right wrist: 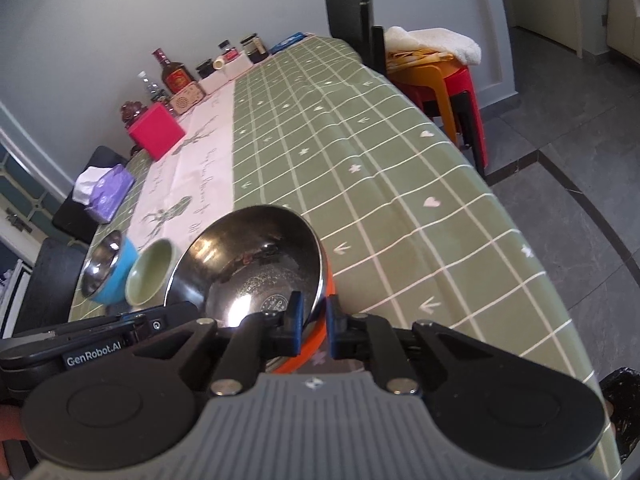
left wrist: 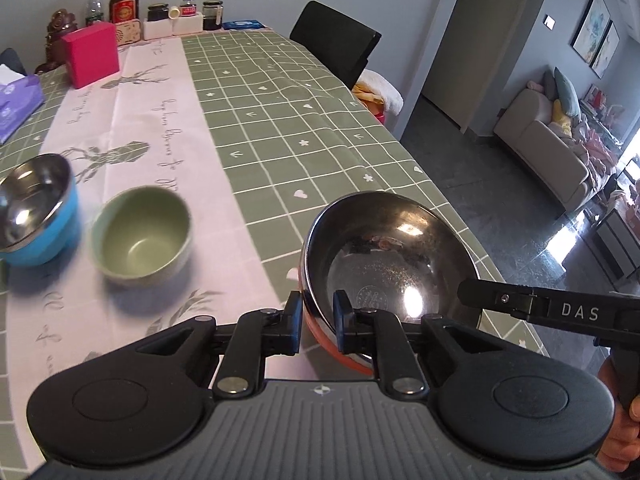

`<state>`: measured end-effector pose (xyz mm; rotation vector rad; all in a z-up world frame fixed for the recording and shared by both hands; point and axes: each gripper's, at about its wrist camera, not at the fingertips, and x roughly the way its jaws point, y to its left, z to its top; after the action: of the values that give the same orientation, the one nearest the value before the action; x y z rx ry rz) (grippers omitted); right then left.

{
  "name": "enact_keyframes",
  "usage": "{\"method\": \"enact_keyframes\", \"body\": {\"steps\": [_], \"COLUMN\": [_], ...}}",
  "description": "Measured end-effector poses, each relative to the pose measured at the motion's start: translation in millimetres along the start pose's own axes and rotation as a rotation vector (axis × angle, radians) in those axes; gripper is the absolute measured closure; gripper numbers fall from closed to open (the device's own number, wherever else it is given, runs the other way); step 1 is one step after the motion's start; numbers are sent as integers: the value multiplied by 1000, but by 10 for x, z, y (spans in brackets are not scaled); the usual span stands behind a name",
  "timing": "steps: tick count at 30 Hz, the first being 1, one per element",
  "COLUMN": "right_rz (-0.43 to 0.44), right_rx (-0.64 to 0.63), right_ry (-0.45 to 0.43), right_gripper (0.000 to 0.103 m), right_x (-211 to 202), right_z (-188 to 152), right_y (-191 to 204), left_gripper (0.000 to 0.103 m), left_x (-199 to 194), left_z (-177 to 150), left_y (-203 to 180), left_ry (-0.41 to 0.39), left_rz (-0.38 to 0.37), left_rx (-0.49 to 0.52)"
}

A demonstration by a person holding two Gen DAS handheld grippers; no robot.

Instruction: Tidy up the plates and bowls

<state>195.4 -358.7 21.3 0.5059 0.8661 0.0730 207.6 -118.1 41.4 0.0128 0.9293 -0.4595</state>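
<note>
We are looking across a long counter (left wrist: 320, 128) dressed in a green grid-patterned cloth, with a pale pink runner (left wrist: 160, 128) printed with deer and script lying down its left half. Grey walls are closing in the far end, a black chair (left wrist: 336, 40) is standing at the counter's right edge, and stacked orange and red stools (right wrist: 452, 80) are carrying a white cushion beside it. Beyond, a dark tiled floor is leading to a beige sofa (left wrist: 536, 128) under framed pictures.

At the far end a red-labelled liquor bottle (left wrist: 124, 0), a clear water bottle (left wrist: 94, 4), dark jars and white boxes are lining the wall, with a red box (left wrist: 92, 56) and a purple tissue pack (left wrist: 18, 100) nearer us.

The steel bowl with an orange outside (left wrist: 392, 248) is sitting near the counter's right edge, tilted and empty, its mirrored inside reflecting the room. Our left gripper (left wrist: 318, 314) is pinching its near-left rim between blue-padded fingers (left wrist: 296, 320), and our right gripper (right wrist: 314, 322) is pinching the near-right rim the same way. To the left on the runner, an empty green bowl (left wrist: 142, 236) is standing just beside an empty blue bowl with a steel lining (left wrist: 38, 212).
</note>
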Motion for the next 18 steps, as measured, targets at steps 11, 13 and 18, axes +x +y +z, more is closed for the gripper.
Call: {"method": "enact_keyframes", "body": {"steps": [11, 13, 18], "right_rz": [113, 124, 141], "right_rx": [-56, -73, -112], "right_ry": [36, 56, 126], "right_gripper": [94, 94, 94], "right_x": [-231, -247, -256], "right_z": [-612, -734, -1013], "right_y": [515, 591, 736], "left_gripper": [86, 86, 86], "left_x": [-665, -762, -919], "left_z": [-535, -669, -993], "left_y": [356, 427, 570], "left_ry": [-12, -12, 24], "left_rz": [50, 46, 51], "left_rx": [-44, -54, -87]}}
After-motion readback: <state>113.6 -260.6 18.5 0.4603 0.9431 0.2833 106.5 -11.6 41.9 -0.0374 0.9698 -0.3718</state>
